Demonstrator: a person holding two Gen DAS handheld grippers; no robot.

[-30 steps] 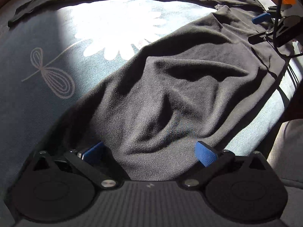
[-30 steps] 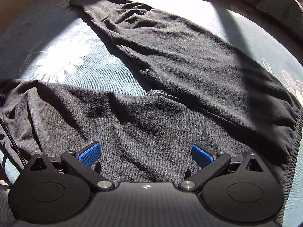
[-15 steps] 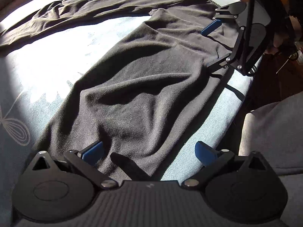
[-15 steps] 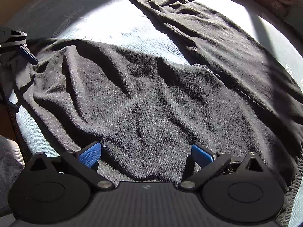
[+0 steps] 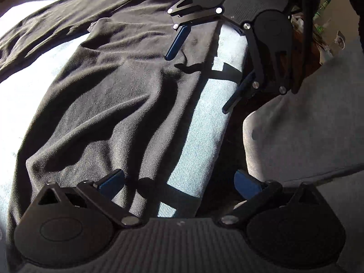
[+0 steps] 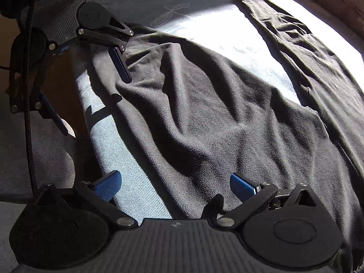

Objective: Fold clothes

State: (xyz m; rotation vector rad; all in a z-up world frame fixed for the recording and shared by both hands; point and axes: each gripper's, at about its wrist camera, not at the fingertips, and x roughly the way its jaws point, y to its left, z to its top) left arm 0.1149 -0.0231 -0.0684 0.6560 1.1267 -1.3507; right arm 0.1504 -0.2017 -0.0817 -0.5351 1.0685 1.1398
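A pair of black trousers (image 5: 109,95) lies spread on a light blue sheet, one leg running along the bed's near edge. The other leg (image 6: 295,41) stretches away at the far side. My left gripper (image 5: 179,182) is open, with its left finger over the cloth and its right finger past the bed's edge. My right gripper (image 6: 175,184) is open too, its right finger over the trousers (image 6: 216,118) and its left finger above bare sheet. Each gripper shows in the other's view, the right gripper (image 5: 204,68) and the left gripper (image 6: 91,93) facing one another along the near leg.
The sheet (image 5: 204,118) ends in a bed edge just beside the trouser leg. Beyond that edge lies grey fabric (image 5: 307,125), which I also see in the right wrist view as grey fabric (image 6: 34,147). A black cable (image 6: 28,91) hangs by the left gripper. Clutter sits at the far right (image 5: 325,22).
Both grippers have swung toward the bed's near edge and now face each other along the trouser leg. Both stayed open, and the cloth lies much as before.
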